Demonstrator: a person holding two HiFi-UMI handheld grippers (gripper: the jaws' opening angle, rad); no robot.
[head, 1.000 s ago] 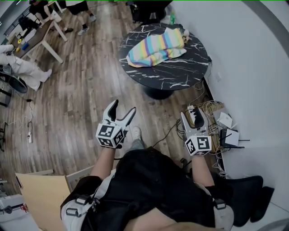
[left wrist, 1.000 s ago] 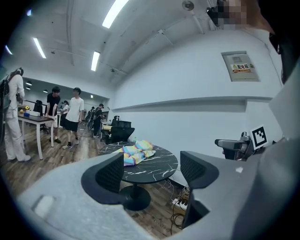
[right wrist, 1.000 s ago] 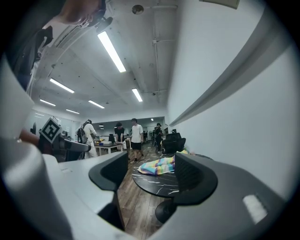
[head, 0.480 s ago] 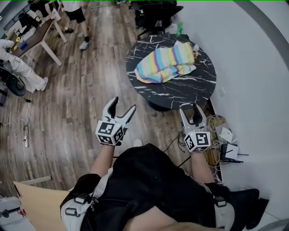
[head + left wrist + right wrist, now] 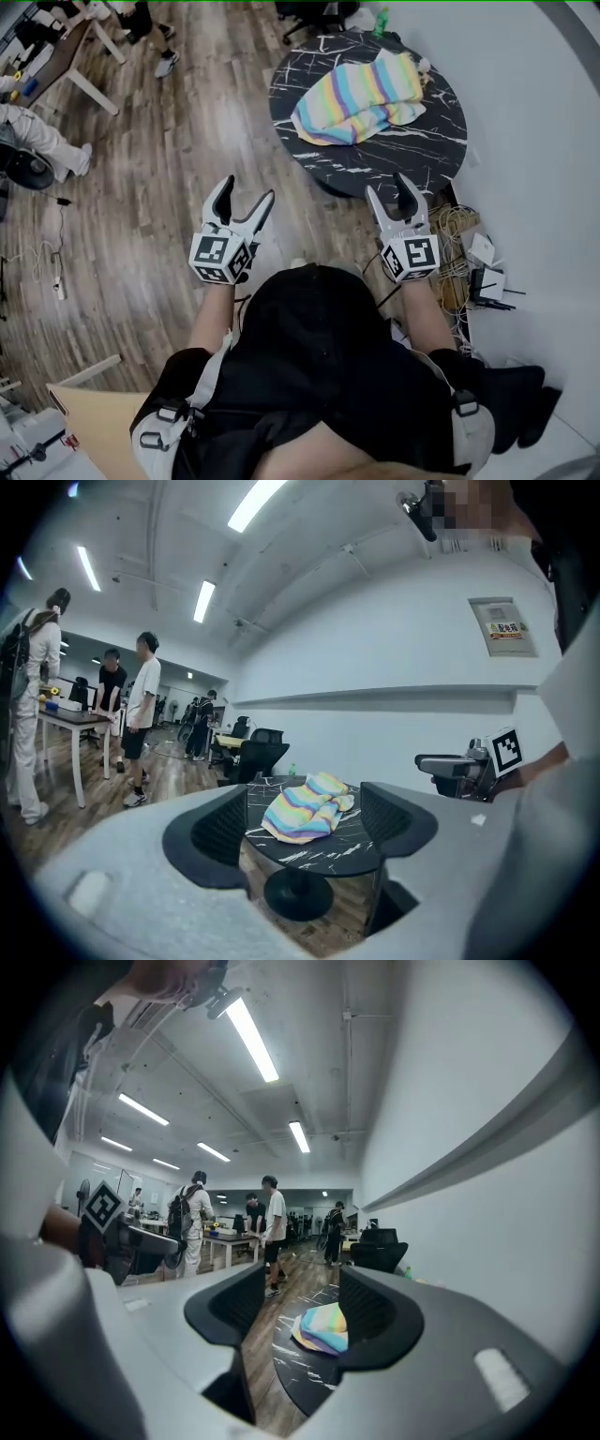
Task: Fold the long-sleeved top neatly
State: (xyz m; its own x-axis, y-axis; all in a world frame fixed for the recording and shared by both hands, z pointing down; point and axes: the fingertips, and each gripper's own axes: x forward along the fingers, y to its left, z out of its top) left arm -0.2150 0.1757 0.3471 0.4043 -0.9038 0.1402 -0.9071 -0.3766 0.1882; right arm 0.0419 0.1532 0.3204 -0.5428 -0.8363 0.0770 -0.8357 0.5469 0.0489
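- Long-sleeved top point(image 5: 361, 94): rainbow-striped, bunched in a loose heap on the round black marbled table point(image 5: 375, 164), toward its far side.
- Left gripper point(image 5: 246, 194): jaws wide apart, nothing in them, over the wood floor point(image 5: 141, 187), short of the table.
- Right gripper point(image 5: 389, 189): jaws apart, have just been closing a bit, nothing between them, by the table's near edge, well clear of the top.

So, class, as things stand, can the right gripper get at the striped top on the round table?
Probably not yet. The right gripper, jaws apart and empty though just closing, reaches only about the near edge of the table, while the striped top lies farther across. Nothing blocks the way.
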